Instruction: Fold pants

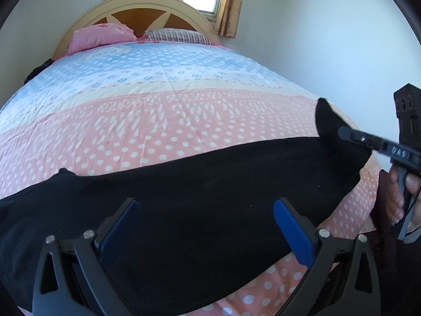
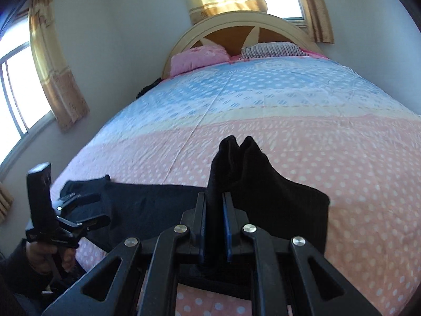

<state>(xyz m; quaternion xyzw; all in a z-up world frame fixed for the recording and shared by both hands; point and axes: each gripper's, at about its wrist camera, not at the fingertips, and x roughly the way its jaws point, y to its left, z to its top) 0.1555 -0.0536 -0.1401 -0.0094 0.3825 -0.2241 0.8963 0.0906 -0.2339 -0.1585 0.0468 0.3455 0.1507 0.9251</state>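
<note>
**Black pants stretched across the foot of the bed**

The pants (image 1: 184,184) are laid in a long band across the pink dotted part of the bedspread (image 1: 158,121), near the front edge of the bed. One end is bunched and lifted off the cover, pinched between the clenched jaws of the right gripper (image 2: 215,205). The left gripper (image 1: 205,223) is held over the middle of the pants, its jaws spread wide with nothing between them. A pink pillow (image 1: 101,36) is seen at the headboard (image 1: 147,6).

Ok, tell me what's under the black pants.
The black pants lie across the polka-dot bedspread, pink around their edges. The right tongs pinch one raised end. Whatever lies directly beneath the fabric is covered.
</note>
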